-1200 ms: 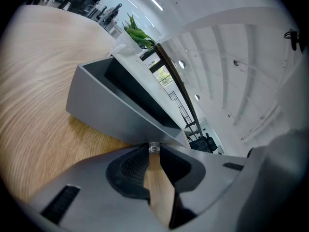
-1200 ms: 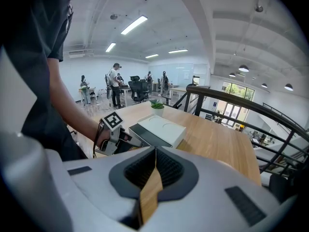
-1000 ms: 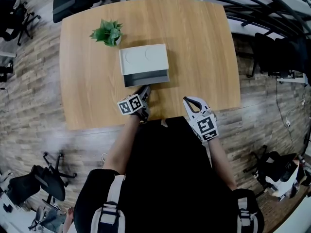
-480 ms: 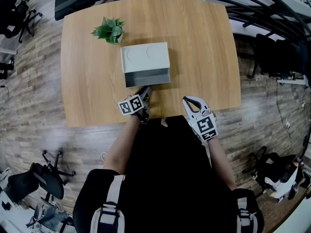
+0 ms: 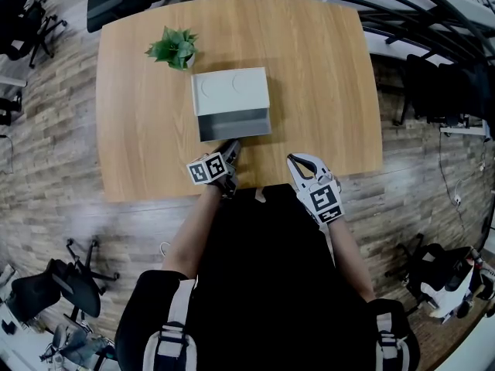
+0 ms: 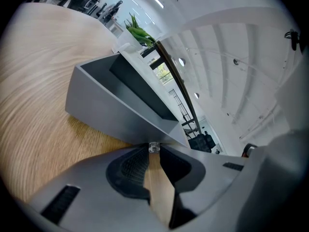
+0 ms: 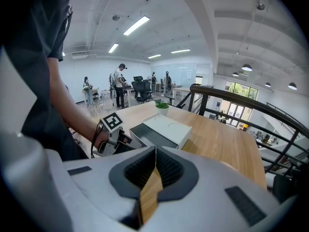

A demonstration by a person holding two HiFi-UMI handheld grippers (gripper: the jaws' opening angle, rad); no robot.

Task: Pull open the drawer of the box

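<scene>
where the grey drawer [image 5: 234,122] stands pulled out of the white box [image 5: 230,92] at mid counter [image 5: 325,68], left gripper [image 5: 231,148] is pinched on its small clear knob [image 6: 153,147]; right gripper [image 5: 296,161], jaws together and empty, is held over the counter's near edge. potted plant [image 5: 173,49] just behind the box.

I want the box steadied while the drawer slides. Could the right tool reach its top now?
Probably yes. The right tool hangs shut and empty over the table's near edge, with bare tabletop between it and the box; the left tool, on the drawer's knob, sits off that path.
</scene>
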